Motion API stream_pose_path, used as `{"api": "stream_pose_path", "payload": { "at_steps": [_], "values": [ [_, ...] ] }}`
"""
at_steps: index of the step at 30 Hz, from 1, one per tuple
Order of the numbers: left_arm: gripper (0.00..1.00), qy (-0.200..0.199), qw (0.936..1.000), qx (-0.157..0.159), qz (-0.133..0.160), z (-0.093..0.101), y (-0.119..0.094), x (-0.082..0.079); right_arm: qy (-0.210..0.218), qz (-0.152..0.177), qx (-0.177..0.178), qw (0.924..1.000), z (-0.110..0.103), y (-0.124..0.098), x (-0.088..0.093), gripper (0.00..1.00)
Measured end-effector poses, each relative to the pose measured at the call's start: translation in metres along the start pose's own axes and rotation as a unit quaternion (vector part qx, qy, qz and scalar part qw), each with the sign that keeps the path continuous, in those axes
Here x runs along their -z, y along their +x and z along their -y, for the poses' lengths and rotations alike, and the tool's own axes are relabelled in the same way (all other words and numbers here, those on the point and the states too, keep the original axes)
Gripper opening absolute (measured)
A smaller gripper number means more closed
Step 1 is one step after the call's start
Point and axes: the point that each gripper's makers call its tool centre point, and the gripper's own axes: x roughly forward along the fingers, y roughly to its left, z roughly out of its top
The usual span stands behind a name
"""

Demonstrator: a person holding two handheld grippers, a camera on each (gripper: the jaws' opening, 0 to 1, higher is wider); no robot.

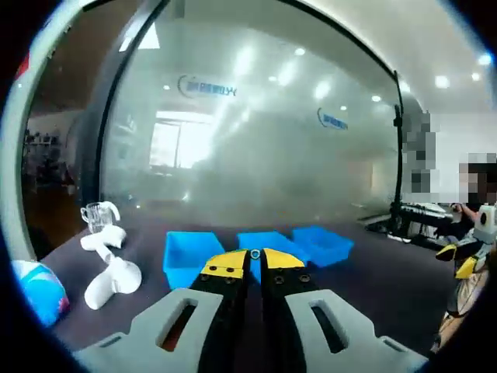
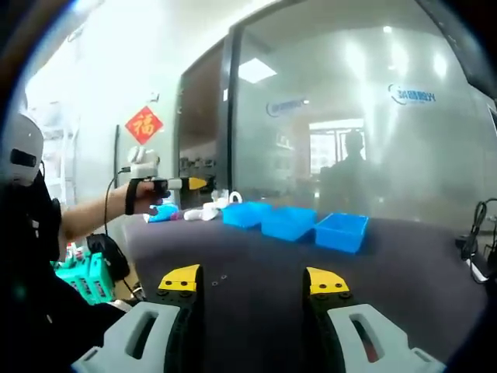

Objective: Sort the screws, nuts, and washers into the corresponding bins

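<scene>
Left gripper view: left gripper held level above the table, jaws pinching a small washer; three blue bins just beyond.
Right gripper view: right gripper jaws wide apart, holding nothing, low over the table; bins mid-table; left gripper outstretched at left.

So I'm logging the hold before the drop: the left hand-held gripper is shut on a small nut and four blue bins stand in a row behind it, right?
Not quite. There are three blue bins, not four, as the left gripper view shows. The left hand-held gripper is indeed shut on a small nut.
</scene>
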Motion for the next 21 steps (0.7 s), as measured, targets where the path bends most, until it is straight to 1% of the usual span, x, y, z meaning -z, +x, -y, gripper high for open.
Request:
{"api": "stream_pose_path", "payload": {
  "at_steps": [2,4,5,6,8,9,10,11,12,13,14,17,18,19,20,21],
  "values": [
    [0.01,0.013,0.9997,-0.015,-0.015,-0.02,0.016,0.002,0.003,0.002,-0.003,1.0,-0.002,0.0,-0.001,0.47],
    [0.01,0.005,0.9997,-0.02,-0.013,-0.035,0.031,0.0,0.008,0.005,-0.007,0.9999,-0.005,0.001,-0.002,0.47],
    [0.01,0.001,0.9997,-0.02,-0.014,-0.029,0.034,-0.002,0.009,0.005,-0.008,0.9999,-0.006,0.001,-0.002,0.47],
    [0.01,-0.001,0.9995,-0.023,-0.02,-0.036,0.046,-0.004,0.007,0.004,-0.008,0.9999,-0.007,0.002,-0.001,0.47],
    [0.01,0.018,0.999,-0.032,-0.024,-0.046,0.059,-0.007,0.009,0.004,-0.008,0.9999,-0.007,0.002,0.0,0.47],
    [0.01,0.016,0.9989,-0.036,-0.025,-0.055,0.065,-0.009,0.011,0.004,-0.009,0.9999,-0.008,0.003,0.0,0.47],
    [0.01,0.02,0.9987,-0.038,-0.027,-0.059,0.072,-0.01,0.01,0.003,-0.009,0.9999,-0.008,0.003,0.001,0.47],
    [0.01,0.026,0.9985,-0.038,-0.03,-0.057,0.073,-0.01,0.009,0.001,-0.009,0.9999,-0.008,0.004,0.002,0.47],
    [0.01,0.036,0.998,-0.035,-0.038,-0.059,0.08,-0.009,0.01,0.0,-0.009,0.9999,-0.008,0.004,0.003,0.47],
    [0.01,0.039,0.9978,-0.036,-0.039,-0.051,0.074,-0.005,0.01,-0.001,-0.01,0.9999,-0.008,0.004,0.003,0.47],
    [0.01,0.04,0.9977,-0.036,-0.042,-0.052,0.08,-0.005,0.01,-0.001,-0.01,0.9999,-0.008,0.004,0.004,0.47],
    [0.01,0.04,0.9966,-0.042,-0.059,-0.061,0.102,-0.004,0.011,-0.001,-0.011,0.9999,-0.01,0.005,0.003,0.47],
    [0.01,0.057,0.995,-0.049,-0.067,-0.065,0.108,-0.003,0.01,-0.001,-0.012,0.9999,-0.011,0.005,0.002,0.47],
    [0.01,0.059,0.9945,-0.053,-0.068,-0.069,0.114,-0.004,0.009,-0.001,-0.012,0.9999,-0.011,0.005,0.002,0.47],
    [0.01,0.056,0.9946,-0.054,-0.069,-0.072,0.119,-0.003,0.01,-0.001,-0.012,0.9999,-0.011,0.005,0.002,0.47],
    [0.01,0.027,0.9954,-0.057,-0.072,-0.076,0.124,-0.001,0.011,-0.001,-0.011,0.9999,-0.011,0.005,0.002,0.47]
  ]
}}
